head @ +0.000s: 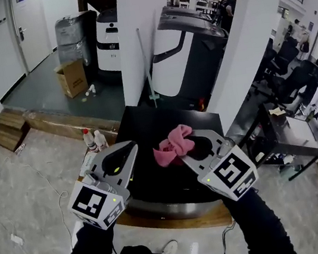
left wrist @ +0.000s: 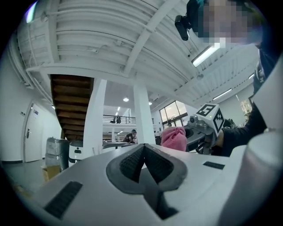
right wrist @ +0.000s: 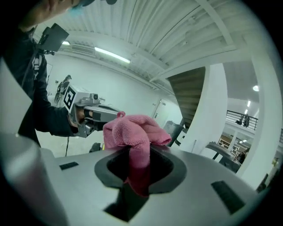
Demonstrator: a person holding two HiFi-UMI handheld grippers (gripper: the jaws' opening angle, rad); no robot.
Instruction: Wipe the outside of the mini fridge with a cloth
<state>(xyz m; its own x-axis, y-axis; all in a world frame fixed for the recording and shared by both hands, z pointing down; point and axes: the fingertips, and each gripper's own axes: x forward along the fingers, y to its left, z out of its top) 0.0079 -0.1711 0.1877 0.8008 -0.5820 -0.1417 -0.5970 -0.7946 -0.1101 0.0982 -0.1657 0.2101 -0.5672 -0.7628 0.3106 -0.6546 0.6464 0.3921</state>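
Observation:
The black mini fridge (head: pixel 147 125) stands below me; its dark top fills the middle of the head view. A pink cloth (head: pixel 173 145) hangs bunched above that top, pinched in my right gripper (head: pixel 183 157), which is shut on it. In the right gripper view the pink cloth (right wrist: pixel 132 134) sticks up from between the closed jaws, and my left gripper (right wrist: pixel 88 110) shows beyond it. My left gripper (head: pixel 131 148) is shut and holds nothing, hovering over the fridge's left side. From the left gripper view, the cloth (left wrist: pixel 173 137) and the right gripper (left wrist: pixel 201 128) appear to the right.
Two spray bottles (head: pixel 95 140) stand on the floor left of the fridge. A cardboard box (head: pixel 71 77) and water jugs (head: pixel 71 41) sit on the raised platform at the back. A white column (head: pixel 140 30) rises behind the fridge. A dark table (head: pixel 281 133) stands to the right.

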